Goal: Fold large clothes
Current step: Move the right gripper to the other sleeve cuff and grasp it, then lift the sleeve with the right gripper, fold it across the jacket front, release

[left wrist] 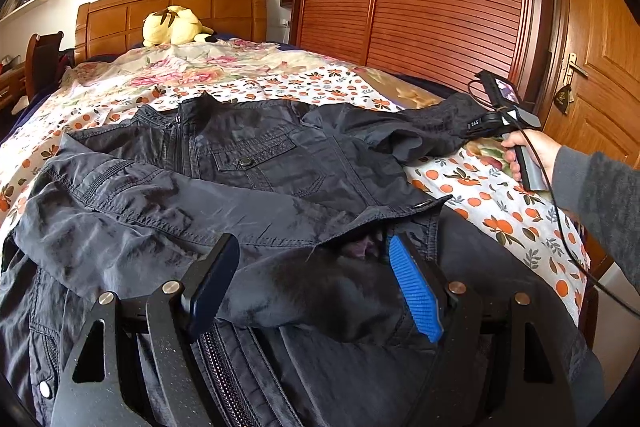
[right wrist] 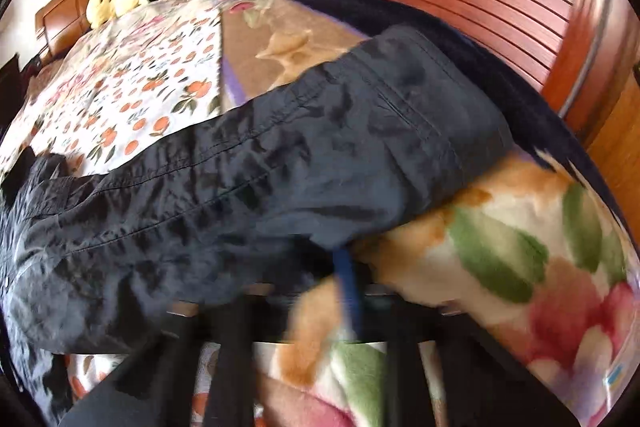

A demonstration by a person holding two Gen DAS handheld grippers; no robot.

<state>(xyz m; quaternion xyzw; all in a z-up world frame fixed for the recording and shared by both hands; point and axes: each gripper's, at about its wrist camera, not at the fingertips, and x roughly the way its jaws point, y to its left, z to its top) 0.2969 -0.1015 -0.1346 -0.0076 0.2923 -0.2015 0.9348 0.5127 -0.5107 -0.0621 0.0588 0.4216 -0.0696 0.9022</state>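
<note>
The jacket (left wrist: pixel 248 163) lies front up across the bed (left wrist: pixel 492 203). One sleeve (left wrist: pixel 132 211) is already folded over the chest; its cuff sits between the left tongs (left wrist: pixel 316 279), which stand open around it. The right tongs (right wrist: pixel 320 279) appear to grip the other sleeve (right wrist: pixel 320 155), stretched outward, though blur hides the tips. By my judgement, that sleeve and the body folds remain.

Dark navy jacket (left wrist: pixel 256 163) lies front-up on the bed, collar toward 12 o'clock, zipper partly open, snap-buttoned chest pocket showing. One sleeve (left wrist: pixel 224 227) is folded across the chest toward 5 o'clock. The other sleeve (right wrist: pixel 320 155) extends toward 2 o'clock, cuff raised, fabric heavily wrinkled.
</note>
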